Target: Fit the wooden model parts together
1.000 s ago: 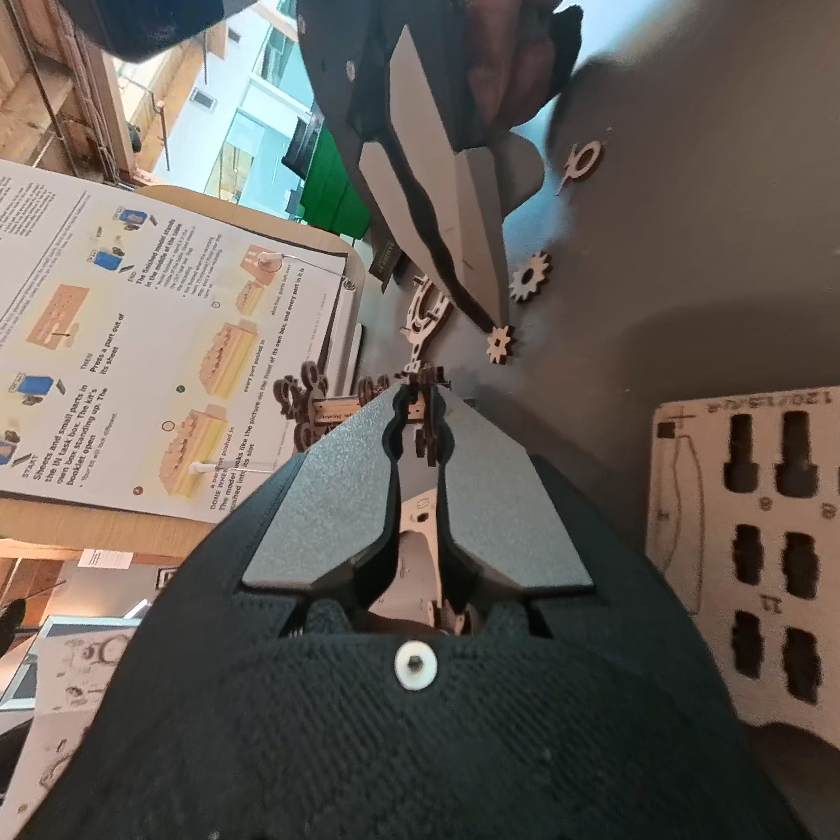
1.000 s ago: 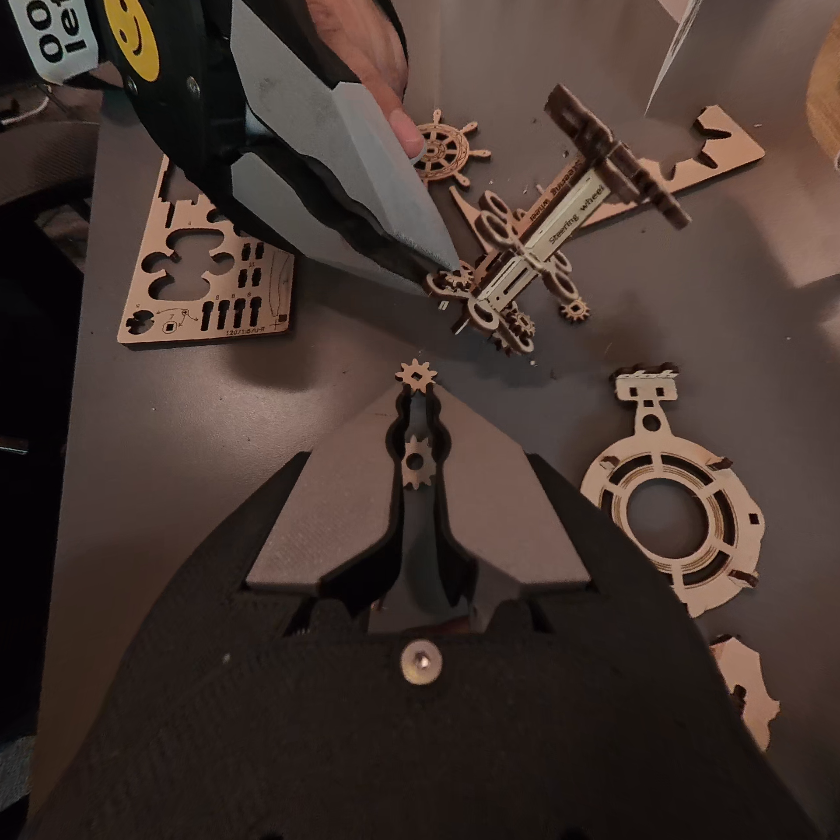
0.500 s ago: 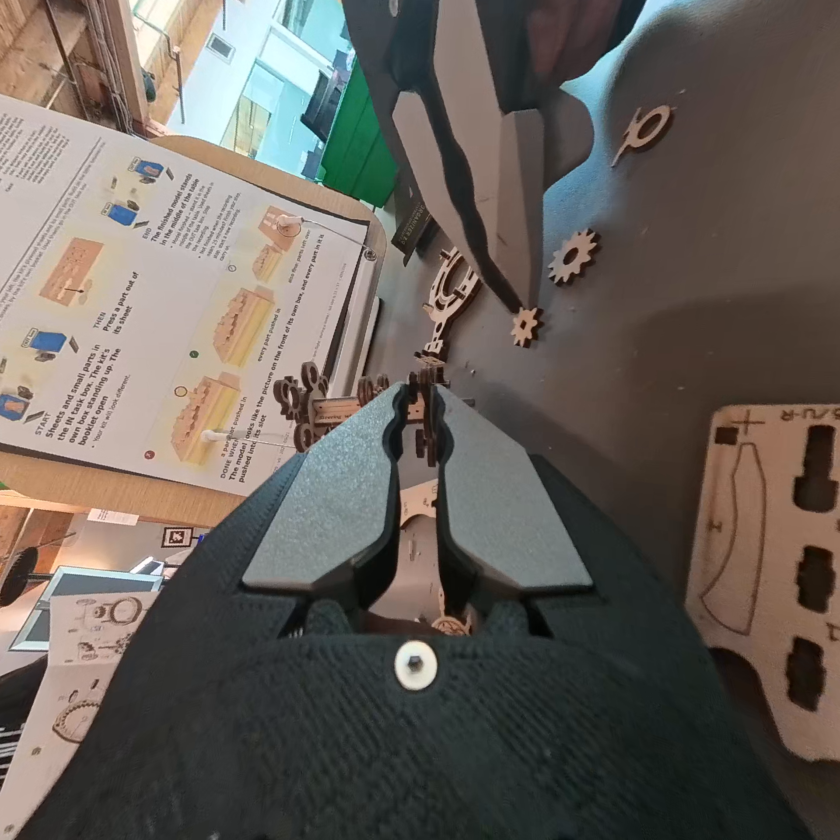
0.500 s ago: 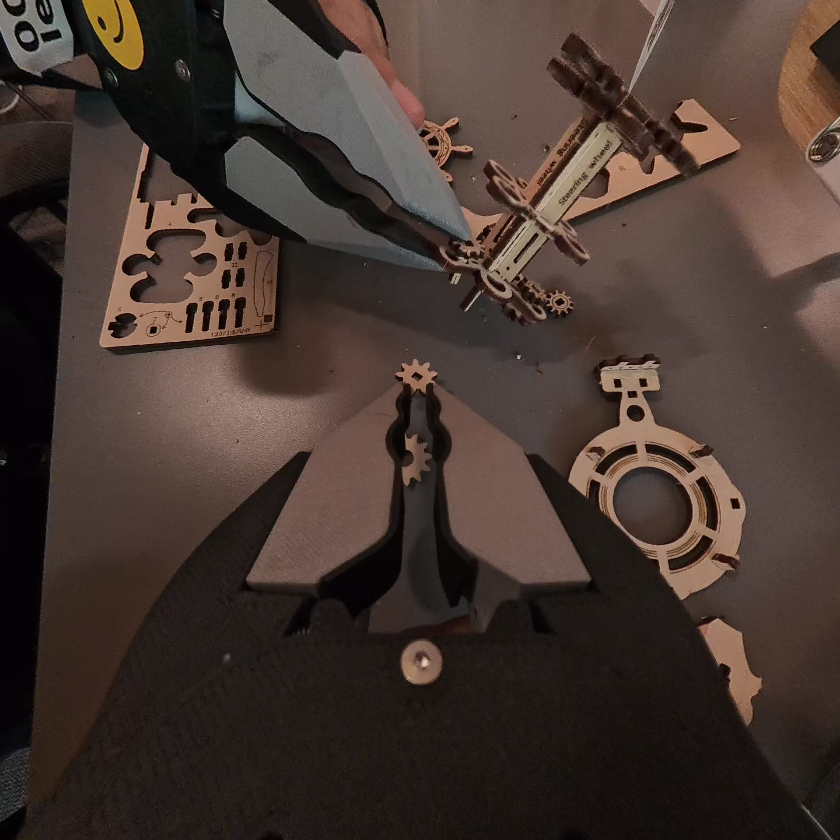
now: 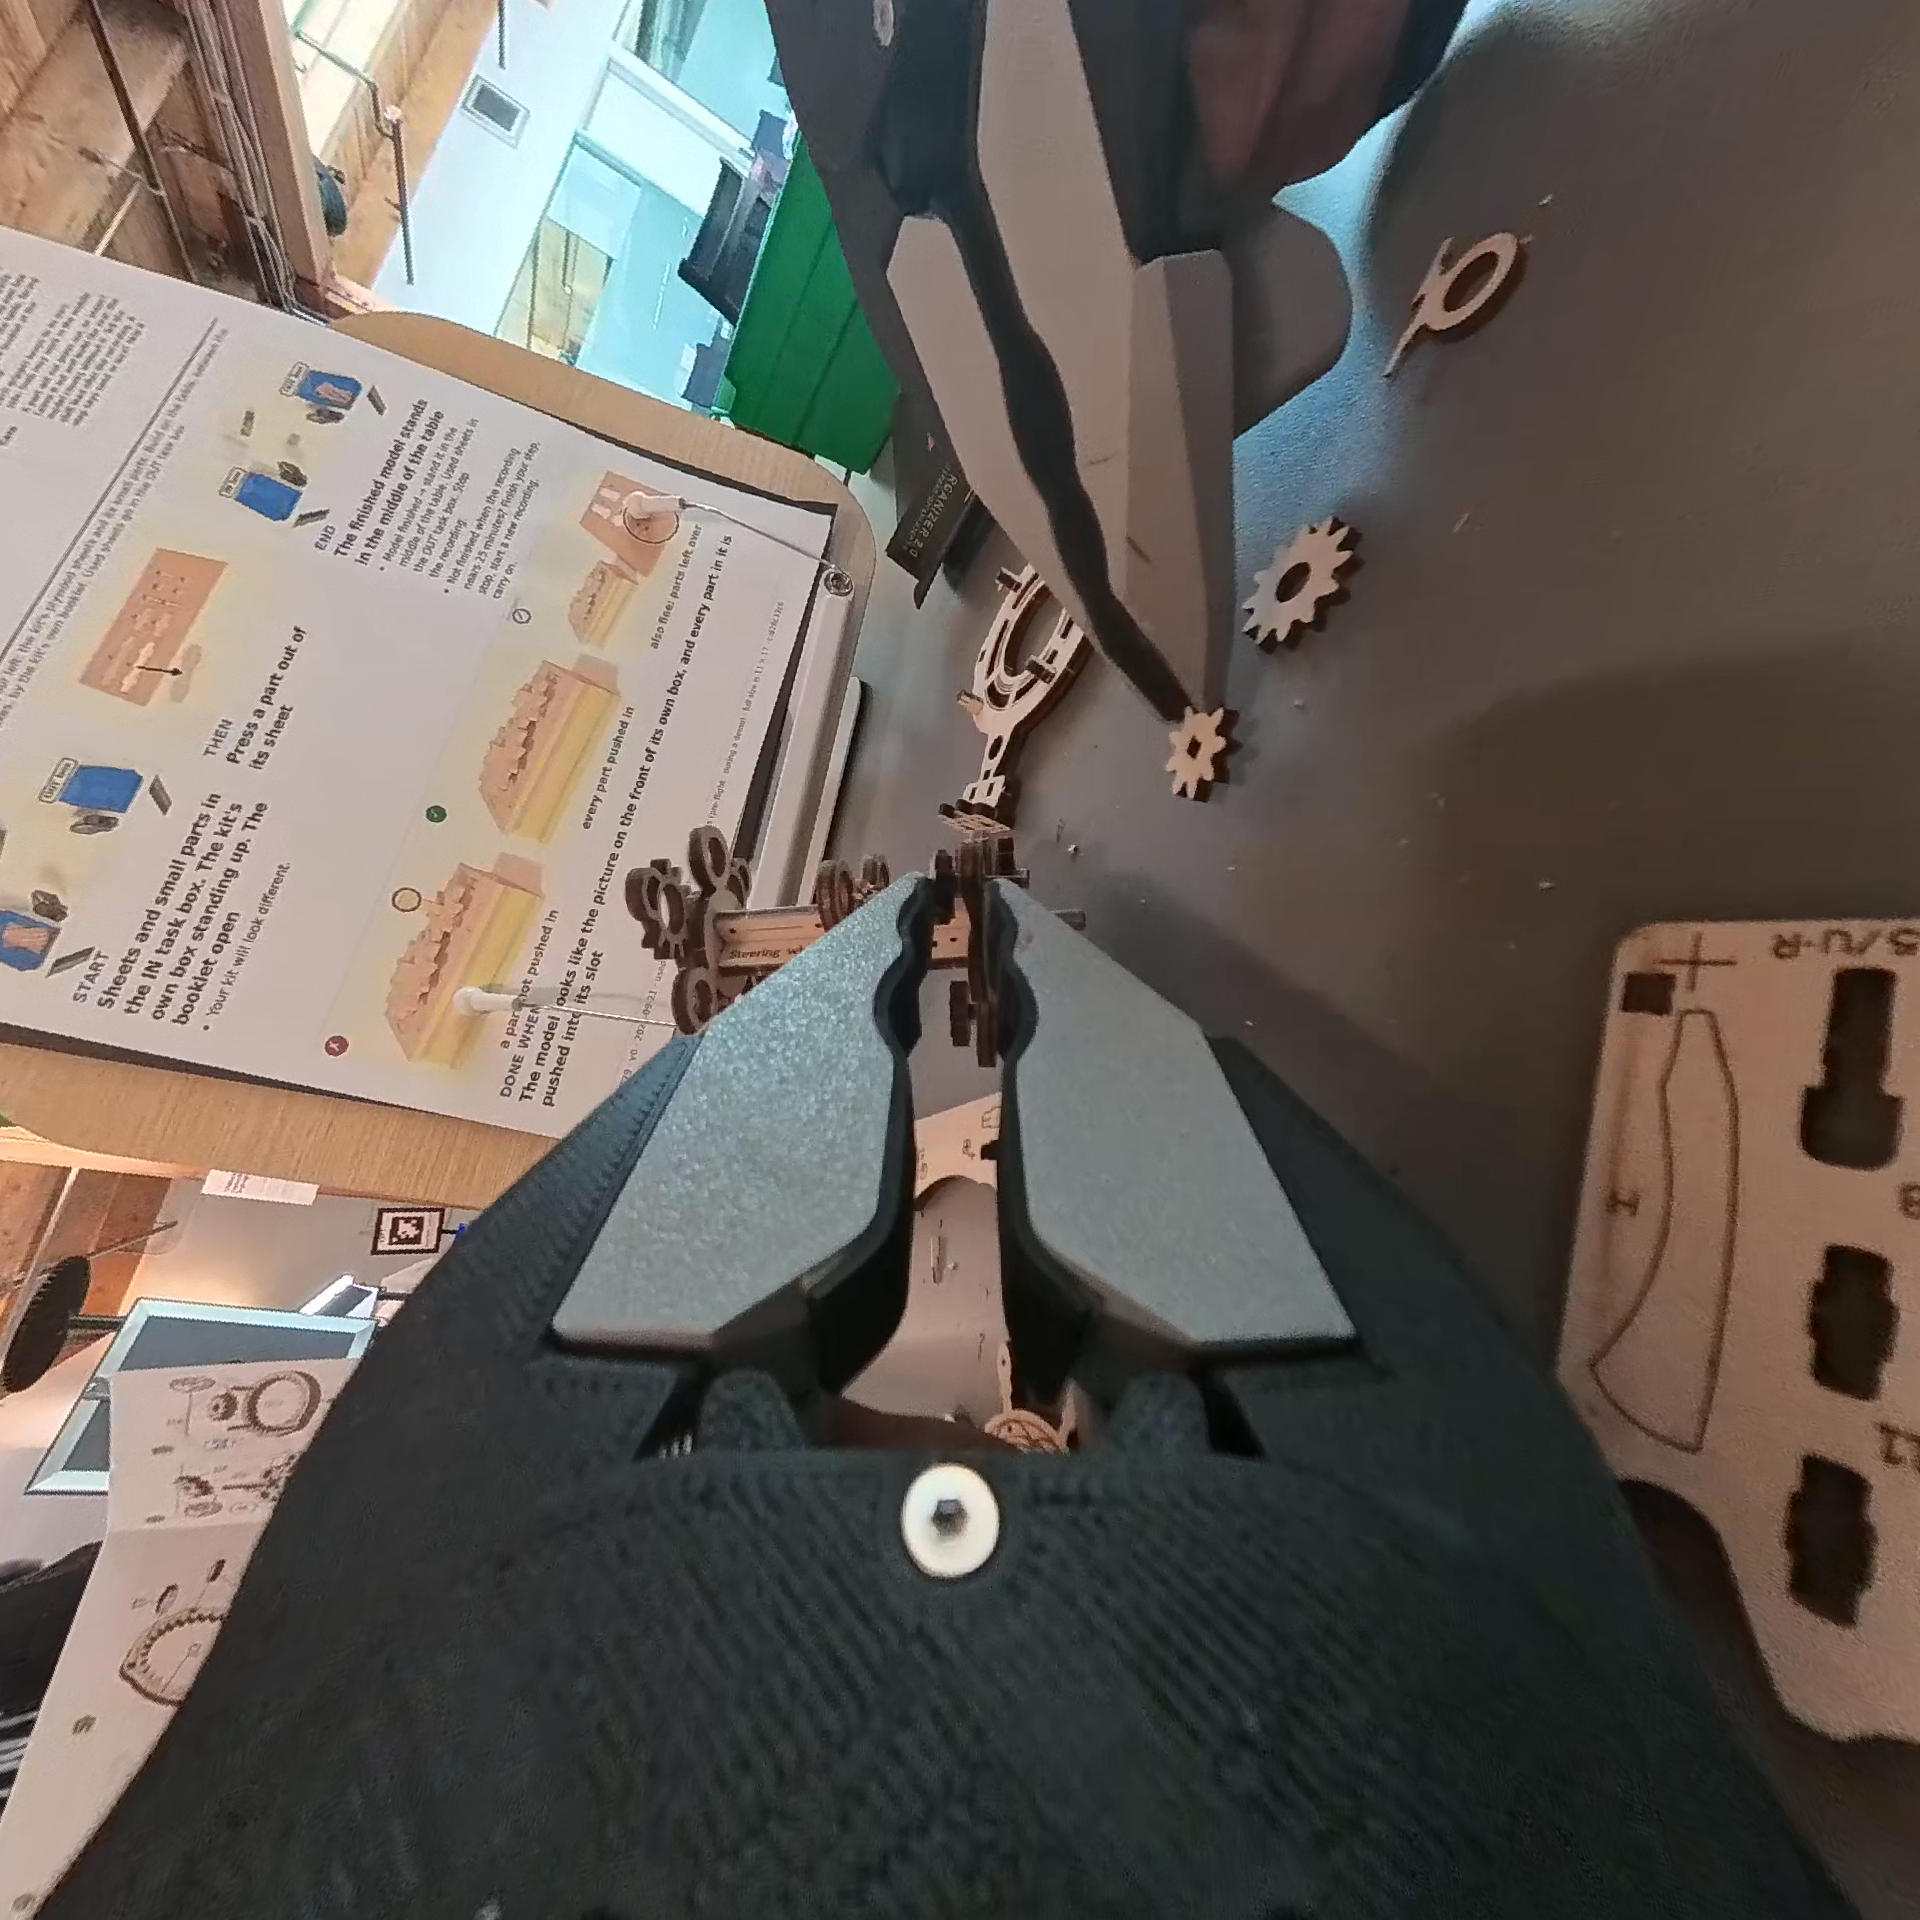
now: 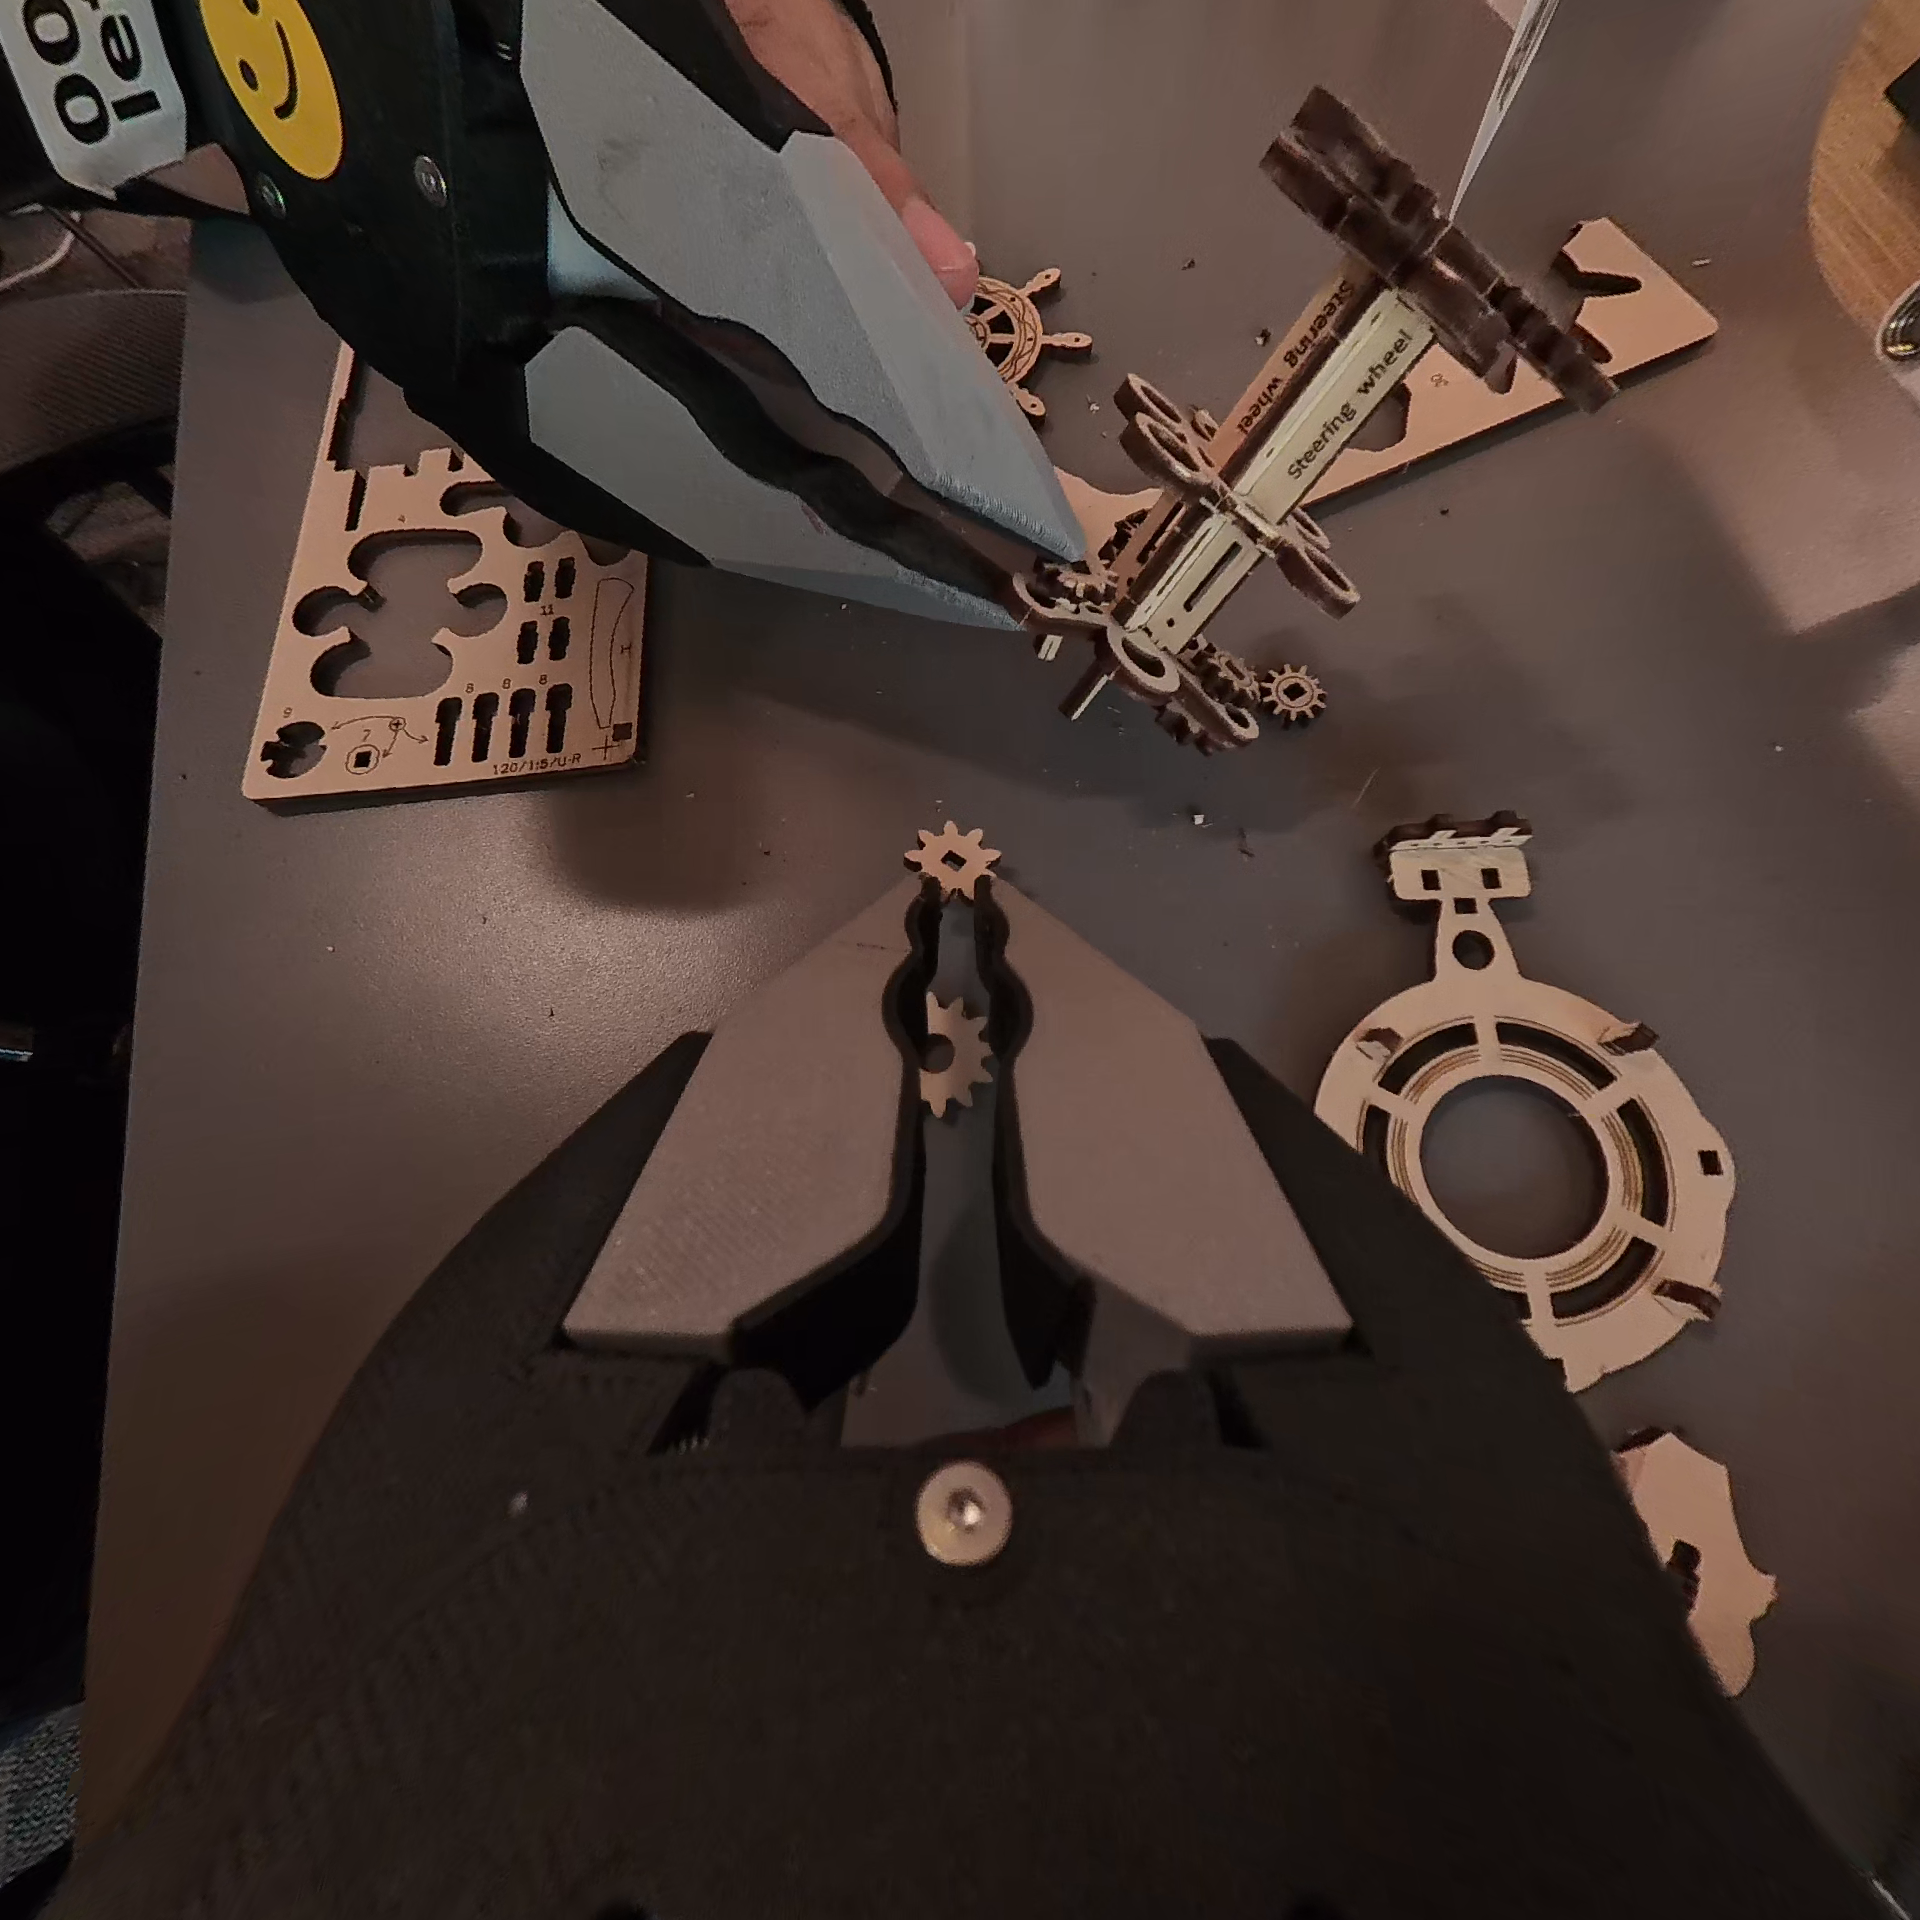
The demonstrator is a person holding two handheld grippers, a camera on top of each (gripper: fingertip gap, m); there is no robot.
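My left gripper is shut on one end of the wooden model assembly, a pale shaft with dark lobed discs. In the right wrist view the left gripper holds the assembly tilted above the grey table. My right gripper is shut on a small pale gear at its fingertips. In the left wrist view the right gripper holds the small gear close to the table. A larger gear lies beside it and shows through the finger gap.
A cut-out plywood sheet lies left, also in the left wrist view. A ring-shaped part, a ship's wheel part, a loose small gear and a triangular offcut lie around. An instruction sheet stands left. My right fingertips sit around 5 cm from my left ones.
The left gripper has lifted and tilted the assembly, its far end rising off the table. The right gripper has stayed almost still with the small gear in its tips.
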